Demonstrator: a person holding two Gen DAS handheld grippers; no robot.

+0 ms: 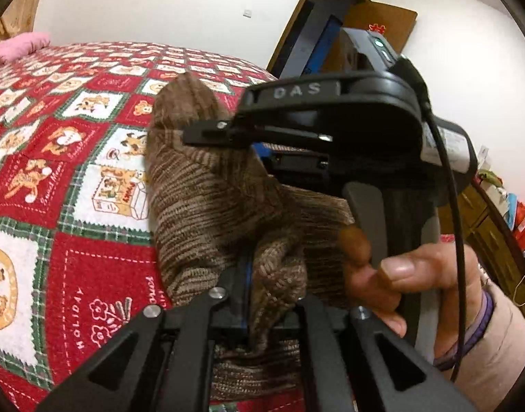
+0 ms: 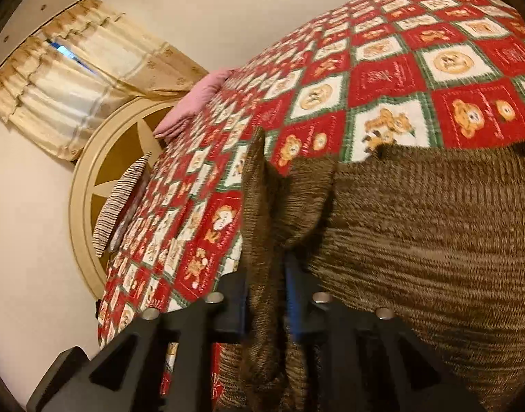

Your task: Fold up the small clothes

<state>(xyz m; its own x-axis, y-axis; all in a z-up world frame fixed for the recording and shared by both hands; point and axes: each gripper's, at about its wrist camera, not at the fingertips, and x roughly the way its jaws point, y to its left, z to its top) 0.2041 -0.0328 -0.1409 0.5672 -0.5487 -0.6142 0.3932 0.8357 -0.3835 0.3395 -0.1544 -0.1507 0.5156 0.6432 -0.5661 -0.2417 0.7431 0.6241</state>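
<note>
A brown ribbed knit garment (image 1: 207,199), soft and streaked light and dark, hangs bunched between the two grippers above the bed. The left gripper (image 1: 262,295) has its jaws together, clamped on a thick fold of the knit that bulges up just ahead of them. The right gripper (image 2: 267,292) has its jaws pinched on a narrow gathered edge of the same garment, which spreads in a wide rippled sheet to the right of those jaws. In the left wrist view the right gripper's black plastic body sits just beyond the knit, a hand (image 1: 410,274) wrapped round its handle. Under the cloth lies a quilted bedspread (image 1: 66,158), red and white squares with green plaid borders, flat and open to the left of the left jaws. A pink pillow (image 2: 193,99) lies far ahead at the bed's end.
</note>
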